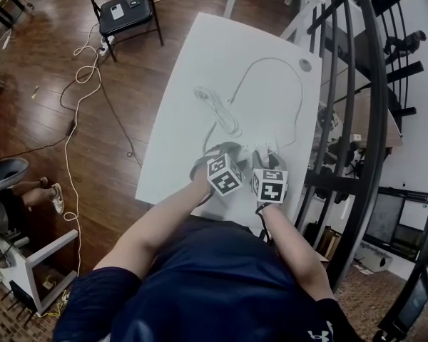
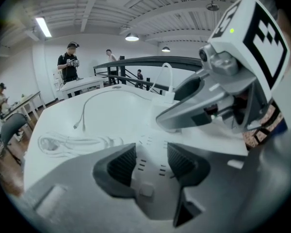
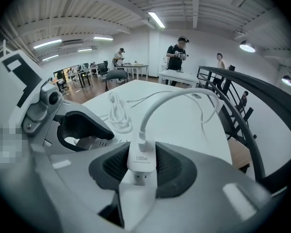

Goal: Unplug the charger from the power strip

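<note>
The white counter (image 1: 221,63) is carrying everything, and near its front edge the power strip (image 2: 146,141) is lying flat. The left hand-held gripper (image 2: 151,155) is clamping it with jaws spread wide, apparently pinning it down against the coming pull. The right hand-held gripper (image 3: 141,168) is pinching the 100W charger (image 3: 141,155) at about half width. The charger is seemingly not yet out of the strip, and its cable (image 3: 174,95) is arching away across the counter
</note>
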Available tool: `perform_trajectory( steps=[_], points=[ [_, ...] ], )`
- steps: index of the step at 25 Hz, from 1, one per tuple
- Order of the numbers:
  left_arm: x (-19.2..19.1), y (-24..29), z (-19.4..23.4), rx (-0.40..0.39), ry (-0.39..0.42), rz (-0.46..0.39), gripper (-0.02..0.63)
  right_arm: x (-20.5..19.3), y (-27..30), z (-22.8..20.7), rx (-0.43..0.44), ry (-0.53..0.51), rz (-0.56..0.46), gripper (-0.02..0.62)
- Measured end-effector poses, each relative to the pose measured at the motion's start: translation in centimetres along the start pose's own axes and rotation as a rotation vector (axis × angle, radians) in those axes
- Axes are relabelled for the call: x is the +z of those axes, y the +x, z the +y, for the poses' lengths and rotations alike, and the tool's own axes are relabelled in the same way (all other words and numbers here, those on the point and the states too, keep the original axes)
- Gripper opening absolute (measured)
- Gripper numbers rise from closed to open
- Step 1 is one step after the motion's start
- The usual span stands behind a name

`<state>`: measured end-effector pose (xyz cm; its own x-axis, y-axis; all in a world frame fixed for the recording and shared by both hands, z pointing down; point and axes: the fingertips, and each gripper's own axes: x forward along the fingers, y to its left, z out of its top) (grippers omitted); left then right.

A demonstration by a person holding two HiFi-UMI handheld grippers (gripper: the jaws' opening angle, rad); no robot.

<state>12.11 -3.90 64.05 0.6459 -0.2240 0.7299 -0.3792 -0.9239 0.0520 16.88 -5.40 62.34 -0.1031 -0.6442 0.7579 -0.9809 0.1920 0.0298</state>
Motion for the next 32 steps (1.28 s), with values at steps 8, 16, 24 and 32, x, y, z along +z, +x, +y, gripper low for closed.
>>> perform_trajectory(
  steps=[8,16,24,32],
  points=[
    [0.1,0.2,-0.6,-0.03,0.024,0.014,0.207,-0.7,-0.3,-0.4,-0.003,0.048,0.021,0.141],
    [0.2,0.3,-0.8,-0.022,0.021,0.017,0.207,-0.4,-0.3,-0.5,-0.011,0.036,0.03,0.141],
    [0.3,0.5,-0.7,-0.03,0.024,0.022,0.206,-0.5,-0.7,-1.2,0.03,0.26,-0.043,0.144],
    [0.2,0.6,-0.3,-0.013,0.019,0.02,0.206,3.8,-2.8,0.8,0.004,-0.089,-0.143,0.14]
  ],
)
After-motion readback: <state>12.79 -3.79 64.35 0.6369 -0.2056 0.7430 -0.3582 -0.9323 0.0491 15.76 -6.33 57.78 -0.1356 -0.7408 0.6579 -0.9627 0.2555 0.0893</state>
